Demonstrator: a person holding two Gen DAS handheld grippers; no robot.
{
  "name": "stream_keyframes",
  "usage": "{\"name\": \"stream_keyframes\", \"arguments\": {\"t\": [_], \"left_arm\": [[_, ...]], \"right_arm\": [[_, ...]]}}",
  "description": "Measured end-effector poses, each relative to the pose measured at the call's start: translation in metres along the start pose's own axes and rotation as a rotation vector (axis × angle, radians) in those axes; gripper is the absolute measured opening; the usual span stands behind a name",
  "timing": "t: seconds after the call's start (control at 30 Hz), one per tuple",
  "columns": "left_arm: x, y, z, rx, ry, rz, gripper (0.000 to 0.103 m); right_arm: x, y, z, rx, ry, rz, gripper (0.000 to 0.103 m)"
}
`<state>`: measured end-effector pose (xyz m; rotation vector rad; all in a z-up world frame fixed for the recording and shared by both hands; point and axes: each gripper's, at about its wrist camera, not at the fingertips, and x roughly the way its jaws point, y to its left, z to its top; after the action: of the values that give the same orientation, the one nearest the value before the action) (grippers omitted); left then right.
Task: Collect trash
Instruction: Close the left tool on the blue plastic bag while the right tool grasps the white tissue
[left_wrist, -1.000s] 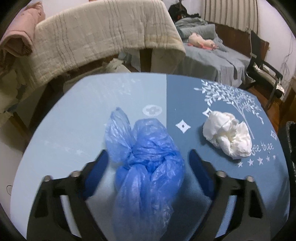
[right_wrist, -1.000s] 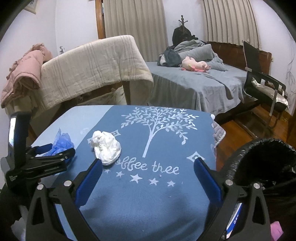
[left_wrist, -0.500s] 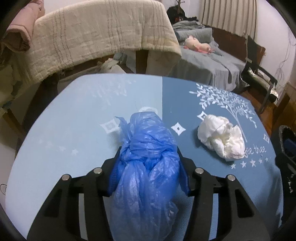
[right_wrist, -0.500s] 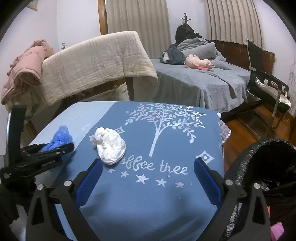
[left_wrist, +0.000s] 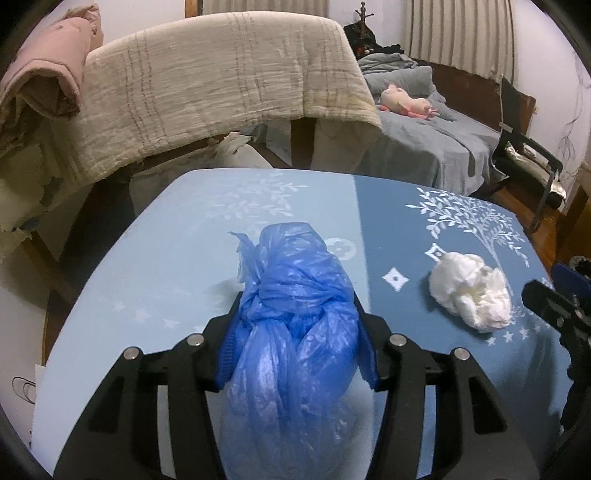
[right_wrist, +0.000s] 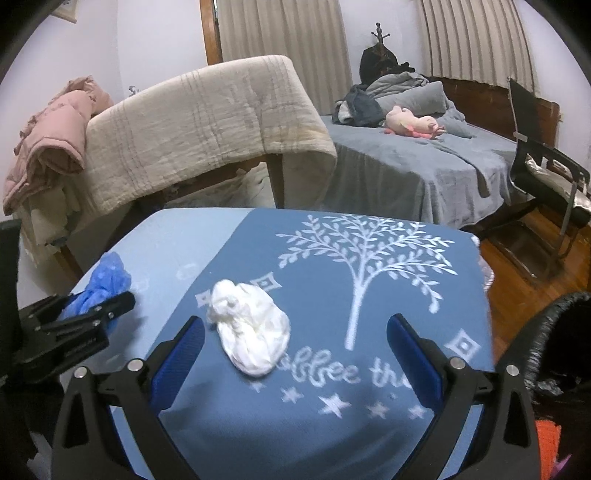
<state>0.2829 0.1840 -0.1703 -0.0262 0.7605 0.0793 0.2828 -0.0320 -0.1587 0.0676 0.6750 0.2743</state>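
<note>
The blue plastic bag (left_wrist: 291, 317), crumpled and knotted, sits clamped between the blue pads of the left tongs (left_wrist: 295, 343) over the pale-blue half of the table (left_wrist: 147, 288); whether its underside touches the cloth cannot be told. The jaws of the left tongs have just closed in on it within the last second, and the pads press into both of its sides. From the right wrist view the same bag (right_wrist: 105, 284) shows as a blue tuft poking out past the black fingers of the left tongs (right_wrist: 99, 314) at the table's left edge.

To the right of the bag, apart from it, a white crumpled tissue wad (left_wrist: 471, 295) lies on the dark-blue half of the tablecloth, beside the trunk of the printed white tree. In the right wrist view the wad (right_wrist: 251, 332) lies just ahead of the left finger of the right tongs (right_wrist: 295, 350), whose 2 blue pads stand wide apart with nothing between them; the wad is not touched.

At the lower right a black-lined trash bin (right_wrist: 554, 350) stands beside the table. Beyond the table are a chair draped with a beige quilt (right_wrist: 199, 125) and a bed (right_wrist: 424, 166) with grey covers.
</note>
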Motion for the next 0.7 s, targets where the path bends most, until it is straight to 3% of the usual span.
{"name": "stream_keyframes", "arguments": {"t": [0.43,0.5,0.7], "left_arm": [[0.006,0.017,-0.003,-0.033,0.010,0.004,0.051],[0.005,0.017,-0.004,-0.037,0.009,0.004,0.051],[0.006,0.017,-0.004,-0.036,0.011,0.006,0.051]], "right_arm": [[0.047,0.021,0.007,-0.018,0.101,-0.001,0.096],[0.052,0.023,0.006,-0.023,0.123,-0.001,0.093],[0.064,0.022,0.004,-0.014,0.183,0.020,0.070]]}}
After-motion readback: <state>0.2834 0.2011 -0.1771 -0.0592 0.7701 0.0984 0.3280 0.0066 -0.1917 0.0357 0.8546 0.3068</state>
